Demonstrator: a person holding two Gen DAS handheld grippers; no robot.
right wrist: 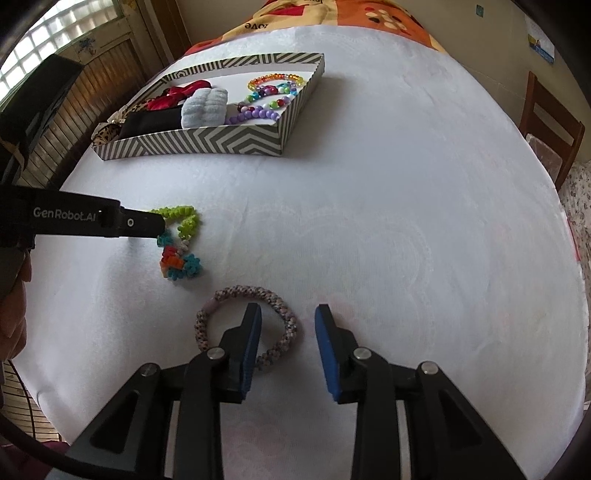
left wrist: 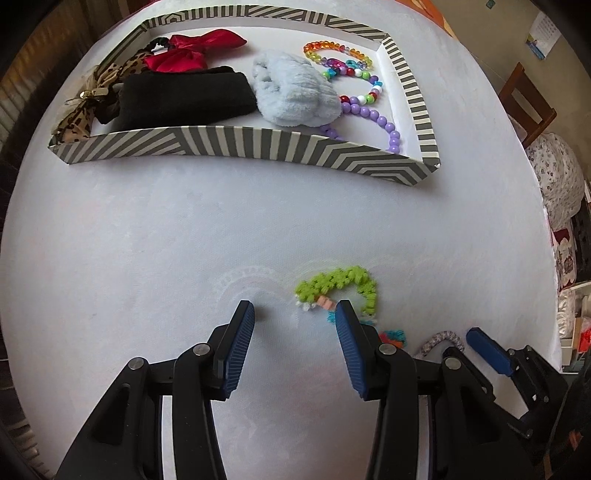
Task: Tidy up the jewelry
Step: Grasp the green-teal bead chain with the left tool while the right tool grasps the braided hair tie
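Note:
A striped tray (left wrist: 236, 146) (right wrist: 207, 142) at the far side of the table holds bead bracelets (left wrist: 364, 99), a pale blue scrunchie (left wrist: 295, 92), a black band (left wrist: 184, 98) and a red bow (left wrist: 192, 51). A green, teal and orange bead bracelet (left wrist: 340, 282) (right wrist: 181, 236) lies on the white cloth. My left gripper (left wrist: 295, 314) is open just before it, its right finger at the bracelet's edge. A speckled braided bracelet (right wrist: 247, 325) lies under my open right gripper (right wrist: 288, 314); the left finger stands inside its ring.
The white tablecloth (right wrist: 406, 221) covers the table. A wooden chair (right wrist: 550, 129) stands at the right. An orange patterned cloth (right wrist: 351, 14) lies beyond the tray. The right gripper shows at the lower right of the left wrist view (left wrist: 491, 350).

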